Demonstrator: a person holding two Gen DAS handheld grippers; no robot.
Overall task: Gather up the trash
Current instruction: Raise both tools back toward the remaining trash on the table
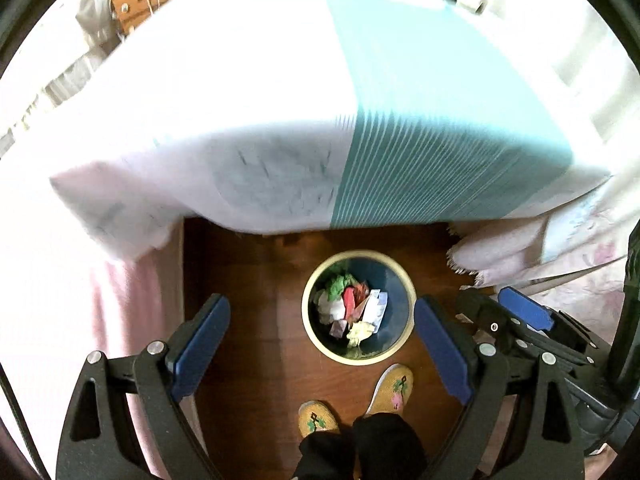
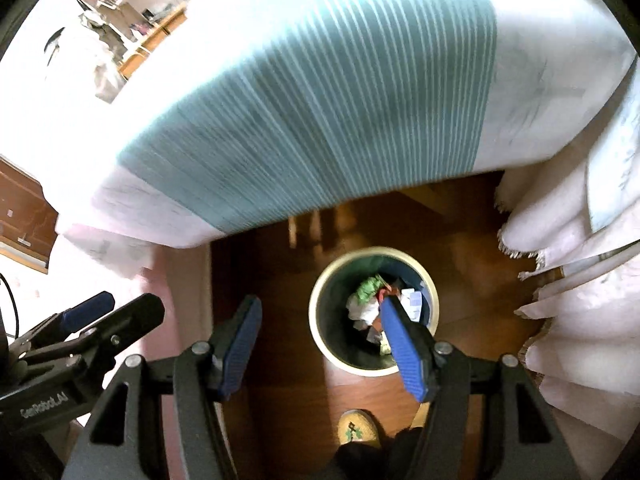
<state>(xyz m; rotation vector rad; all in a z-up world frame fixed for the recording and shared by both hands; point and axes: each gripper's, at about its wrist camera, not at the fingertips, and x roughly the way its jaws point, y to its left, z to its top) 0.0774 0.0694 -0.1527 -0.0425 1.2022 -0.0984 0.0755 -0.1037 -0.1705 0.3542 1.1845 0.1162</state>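
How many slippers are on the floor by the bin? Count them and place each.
2. In the left wrist view, one slipper lies below the bin, left; the other slipper sits nearer its rim, right. The right wrist view shows only one clearly.

A bin [image 1: 316, 312] is set on the floor [image 1: 248, 288] at lower centre of the frame, with crumpled trash [image 1: 352, 308] inside. Above it in the frame a cloth-covered table [image 1: 280, 100] is seen; below it, two slippers [image 1: 320, 420].

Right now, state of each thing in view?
Left gripper: open, empty.
Right gripper: open, empty.
Trash bin: upright on the floor, no lid, crumpled trash inside.
Crumpled trash: lying in the bin.
Striped cloth: draped over the table edge.
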